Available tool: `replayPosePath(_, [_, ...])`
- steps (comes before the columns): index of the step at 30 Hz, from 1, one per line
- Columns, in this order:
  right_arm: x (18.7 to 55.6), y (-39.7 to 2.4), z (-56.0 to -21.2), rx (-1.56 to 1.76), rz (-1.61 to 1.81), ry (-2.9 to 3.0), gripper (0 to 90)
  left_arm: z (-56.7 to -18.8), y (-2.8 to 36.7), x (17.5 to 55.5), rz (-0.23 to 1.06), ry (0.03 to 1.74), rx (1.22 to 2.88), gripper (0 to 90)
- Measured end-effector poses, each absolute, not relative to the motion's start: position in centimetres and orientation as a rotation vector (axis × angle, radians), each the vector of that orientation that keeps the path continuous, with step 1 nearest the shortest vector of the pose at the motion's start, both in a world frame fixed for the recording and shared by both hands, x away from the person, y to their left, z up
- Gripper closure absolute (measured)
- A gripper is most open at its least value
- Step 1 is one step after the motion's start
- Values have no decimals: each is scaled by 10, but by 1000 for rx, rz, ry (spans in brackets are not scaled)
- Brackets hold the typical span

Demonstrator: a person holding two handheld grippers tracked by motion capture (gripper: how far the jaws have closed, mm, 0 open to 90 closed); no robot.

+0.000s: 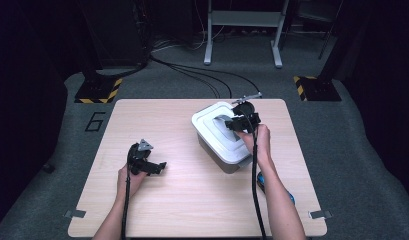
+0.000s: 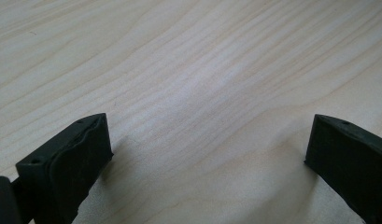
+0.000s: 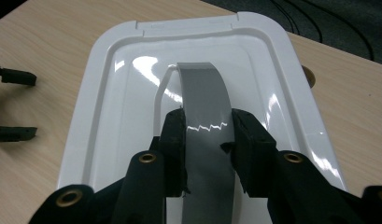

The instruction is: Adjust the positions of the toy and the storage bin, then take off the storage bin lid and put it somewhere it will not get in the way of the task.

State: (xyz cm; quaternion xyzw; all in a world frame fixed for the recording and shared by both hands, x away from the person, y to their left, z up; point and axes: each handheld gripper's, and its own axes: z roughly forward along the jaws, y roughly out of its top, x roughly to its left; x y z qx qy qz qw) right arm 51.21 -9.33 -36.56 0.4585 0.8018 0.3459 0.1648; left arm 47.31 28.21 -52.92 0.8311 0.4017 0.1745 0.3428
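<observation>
**Pale wooden table on grey carpet**

A light wood-grain table [image 1: 167, 200] with rounded corners stands on a grey carpeted floor [image 1: 352, 150]. A grey storage box [image 1: 215, 151] with a white lid [image 1: 212, 122] sits on the table right of centre, toward the far edge, set askew to it. A blue object [image 1: 291, 197] lies near the right edge, partly hidden by a forearm. Metal brackets [image 1: 73, 214] stick out at the near corners.
</observation>
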Motion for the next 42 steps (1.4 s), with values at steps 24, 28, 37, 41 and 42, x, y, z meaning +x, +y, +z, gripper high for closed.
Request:
replayPosePath(24, [511, -92, -360, 1283, 979, 2234, 671, -529, 282, 473, 453, 1045, 2159, 1])
replayPosePath(28, [510, -96, -354, 1287, 990, 2218, 671, -529, 282, 473, 453, 1044, 2160, 1])
replayPosePath(37, [508, -107, -343, 1287, 993, 2181, 671, -529, 282, 473, 452, 1045, 2159, 1])
replayPosePath(41, [509, -111, -340, 1294, 994, 2169, 671, -529, 282, 473, 453, 1043, 2161, 1])
replayPosePath(42, [509, -115, -337, 1287, 988, 2162, 671, -529, 282, 473, 453, 1044, 2160, 1])
